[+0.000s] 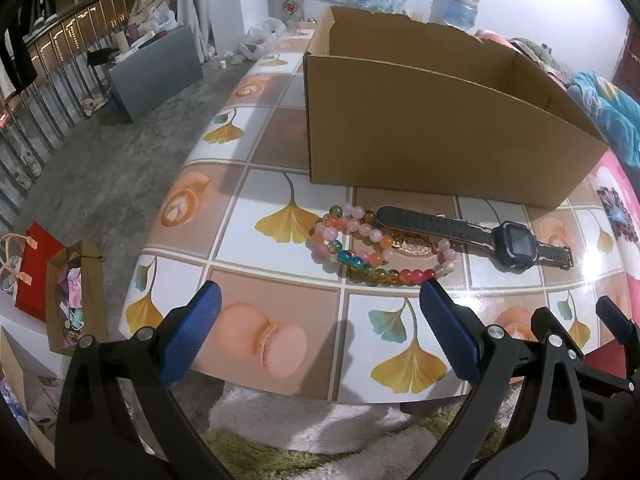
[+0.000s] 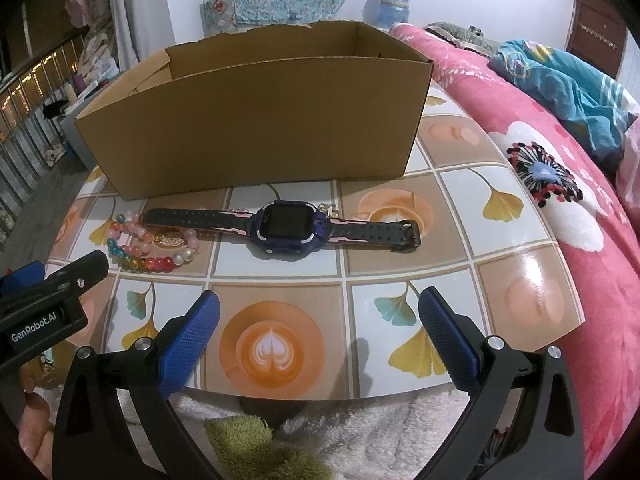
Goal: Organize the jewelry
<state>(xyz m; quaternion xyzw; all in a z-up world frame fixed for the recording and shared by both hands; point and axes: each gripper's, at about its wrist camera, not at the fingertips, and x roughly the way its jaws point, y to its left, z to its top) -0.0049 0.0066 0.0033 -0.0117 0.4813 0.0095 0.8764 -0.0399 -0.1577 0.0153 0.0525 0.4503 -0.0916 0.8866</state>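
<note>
Start of task, as I judge it: my left gripper point(image 1: 320, 312) and right gripper point(image 2: 320, 320) hang spread and empty; bead bracelets point(image 1: 372, 248) and watch point(image 2: 280, 224) lie outside the cardboard box point(image 2: 256, 128).

can't see the floor of the cardboard box point(image 1: 440, 136) in either view, its near wall blocks it; a small metal bit point(image 2: 330, 211) pokes out behind the watch point(image 2: 280, 226), too tiny to identify; the gold piece point(image 1: 412, 246) inside the bead bracelet point(image 1: 360, 240) is half covered by beads; stuff in the brown paper bag point(image 1: 68, 300) is just a blur
</note>
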